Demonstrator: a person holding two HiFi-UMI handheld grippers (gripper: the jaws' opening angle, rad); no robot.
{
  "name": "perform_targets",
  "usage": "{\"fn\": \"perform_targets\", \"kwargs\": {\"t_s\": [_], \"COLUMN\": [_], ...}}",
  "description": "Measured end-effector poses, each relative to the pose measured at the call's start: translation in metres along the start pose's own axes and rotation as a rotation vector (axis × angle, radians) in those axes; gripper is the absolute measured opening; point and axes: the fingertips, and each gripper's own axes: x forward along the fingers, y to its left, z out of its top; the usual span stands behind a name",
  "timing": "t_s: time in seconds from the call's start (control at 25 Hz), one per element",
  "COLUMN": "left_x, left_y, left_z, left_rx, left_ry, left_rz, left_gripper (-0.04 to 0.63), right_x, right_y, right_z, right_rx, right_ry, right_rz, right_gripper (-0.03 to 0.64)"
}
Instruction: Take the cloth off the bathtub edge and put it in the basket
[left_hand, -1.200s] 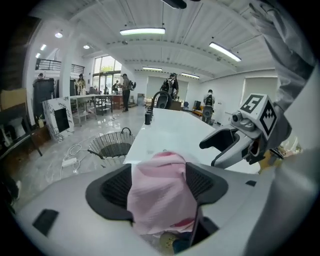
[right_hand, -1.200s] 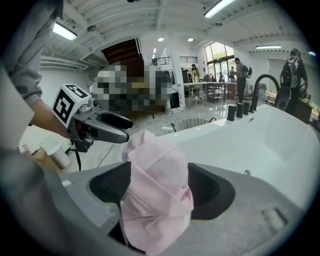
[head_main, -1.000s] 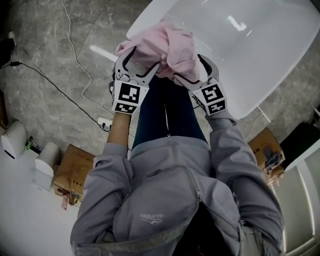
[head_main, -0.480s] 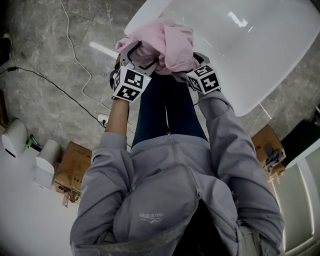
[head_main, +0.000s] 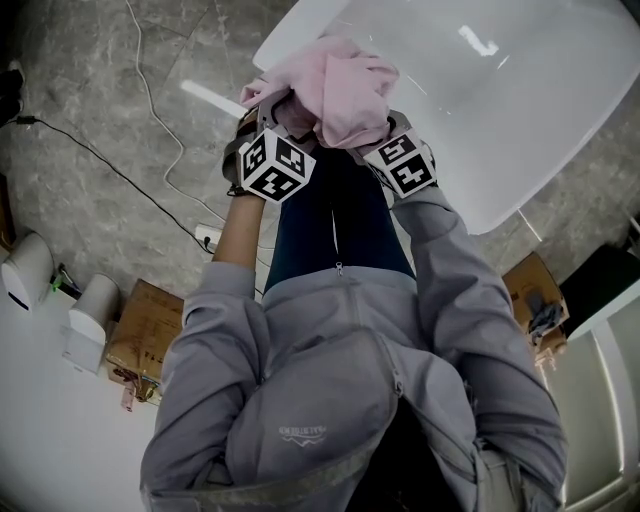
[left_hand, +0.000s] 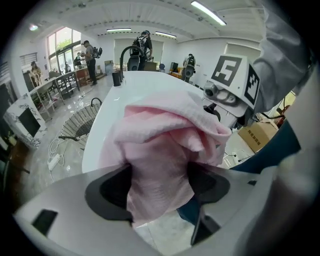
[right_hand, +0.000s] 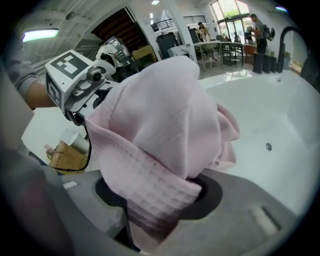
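A grey marbled floor (head_main: 90, 120) is being crossed by a thin cable (head_main: 150, 100), and a white bathtub (head_main: 500, 110) is being shown standing on it. A cardboard box (head_main: 145, 335) is being seen on the floor at the person's left side. A pink cloth (head_main: 335, 85) is being held in a bunch over the near end of the bathtub's rim, just in front of the person's legs. Whether it is being rested on the rim cannot be told. In the left gripper view a wire basket (left_hand: 80, 125) is being shown on the floor beside the bathtub, well apart from the cloth. The left tool (left_hand: 159, 182) is being clamped on a hanging fold of the cloth, with its pads being pressed against the fabric from either side. The jaws of the right tool (right_hand: 160, 200) have just been closing, and a thick folded edge of the cloth is being pinched between them. The two tools are being held side by side, near each other, under the bunch.
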Motion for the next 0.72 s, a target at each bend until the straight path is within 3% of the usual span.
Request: {"fn": "perform_targets", "kwargs": {"t_s": [0.16,0.32,0.72], "left_x": [-0.001,-0.007,-0.051], "left_y": [-0.003,-0.014,-0.021], "left_z": [-0.004,-0.004,0.019], "left_rx": [-0.059,-0.078,-0.141], "left_ry": [0.011,0.012,-0.052], "left_rz": [-0.01,-0.029,-0.018], "left_gripper": [0.324,0.113,0.072], "right_x": [-0.009,-0.019,-0.056], "right_y": [0.007,0.018,0.045], "right_z": [0.013,0.021,0.055], "right_rx": [-0.045,-0.055,-0.112], "right_ry": [-0.042,-0.057,-0.08], "right_rz": [-0.016,0.001,0.056], "right_gripper": [0.148,0.103,0.089]}}
